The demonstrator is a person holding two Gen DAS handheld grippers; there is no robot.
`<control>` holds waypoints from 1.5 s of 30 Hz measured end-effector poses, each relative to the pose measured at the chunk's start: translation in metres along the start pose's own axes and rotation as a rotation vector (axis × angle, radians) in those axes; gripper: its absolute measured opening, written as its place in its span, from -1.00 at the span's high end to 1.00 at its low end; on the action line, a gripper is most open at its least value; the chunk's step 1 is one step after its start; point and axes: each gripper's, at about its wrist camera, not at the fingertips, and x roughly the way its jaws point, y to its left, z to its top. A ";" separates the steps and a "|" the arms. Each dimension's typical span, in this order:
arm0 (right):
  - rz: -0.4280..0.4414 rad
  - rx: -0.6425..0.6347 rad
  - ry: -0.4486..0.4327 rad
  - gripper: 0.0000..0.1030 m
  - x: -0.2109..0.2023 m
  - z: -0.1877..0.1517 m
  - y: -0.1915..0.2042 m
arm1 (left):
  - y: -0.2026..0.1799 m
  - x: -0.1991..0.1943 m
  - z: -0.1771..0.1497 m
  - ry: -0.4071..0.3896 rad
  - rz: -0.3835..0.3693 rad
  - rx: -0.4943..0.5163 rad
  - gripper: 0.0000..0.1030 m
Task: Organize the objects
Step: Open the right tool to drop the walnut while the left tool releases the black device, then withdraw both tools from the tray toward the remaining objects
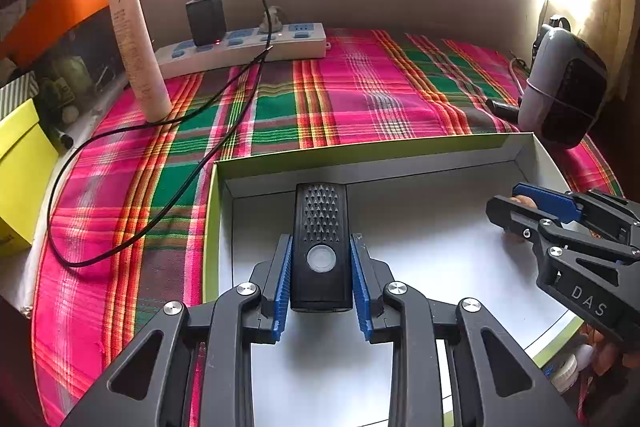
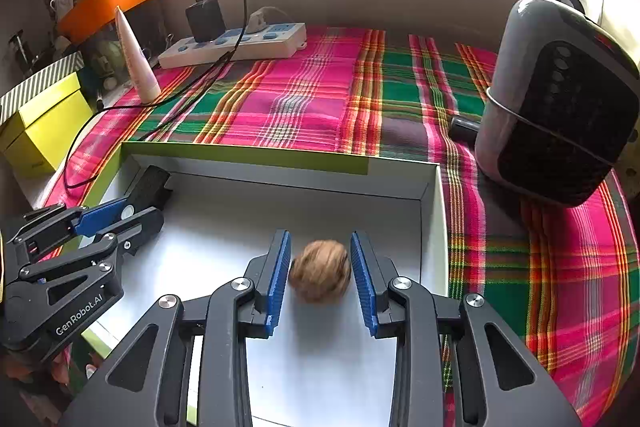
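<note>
The left gripper (image 1: 322, 255) points down into a shallow white box with a green rim (image 1: 360, 149) that lies on a pink-and-green plaid cloth (image 1: 360, 83). Between its blue pads (image 1: 282, 283) sits a black rectangular device with a round button (image 1: 321, 247); its far, studded end reaches past the fingertips toward the box's far wall. The pads lie close along both of its long sides, and the gripper appears closed on it, the device lined up with the fingers.

The right gripper (image 2: 320, 259) points into the right part of the same box. A brown walnut (image 2: 320, 271) lies on the white floor of the box between its blue pads (image 2: 362, 279). The left pad is right at the nut's edge, while a thin gap shows at the right pad, so the jaws stand slightly parted around the walnut rather than clamped on it. The nut looks a little blurred.

In the right wrist view the left gripper shows at the left edge of the box, its device near the far left corner.

Behind the box, on the cloth, a white power strip (image 1: 244, 49) carries a black charger (image 1: 206, 19) whose black cable (image 1: 132, 131) loops forward over the cloth. A pale tube (image 1: 138, 55) stands upright at the left, and a grey-and-black appliance (image 2: 560, 107) stands at the right, just beyond the box's far right corner.
</note>
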 end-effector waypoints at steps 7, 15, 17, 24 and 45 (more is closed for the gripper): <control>-0.002 0.009 -0.023 -0.03 -0.013 -0.002 0.001 | 0.000 -0.016 -0.004 -0.022 -0.019 -0.004 0.37; -0.006 0.008 -0.050 -0.03 -0.038 -0.013 0.003 | 0.001 -0.048 -0.013 -0.065 -0.037 -0.016 0.31; -0.005 0.011 -0.059 -0.03 -0.045 -0.017 0.004 | 0.001 -0.057 -0.017 -0.077 -0.040 -0.024 0.29; 0.009 0.020 -0.090 -0.03 -0.073 -0.036 0.005 | 0.001 -0.081 -0.038 -0.084 -0.055 -0.035 0.28; 0.097 0.013 -0.085 -0.03 -0.111 -0.114 0.032 | -0.007 -0.112 -0.108 -0.023 -0.146 -0.076 0.19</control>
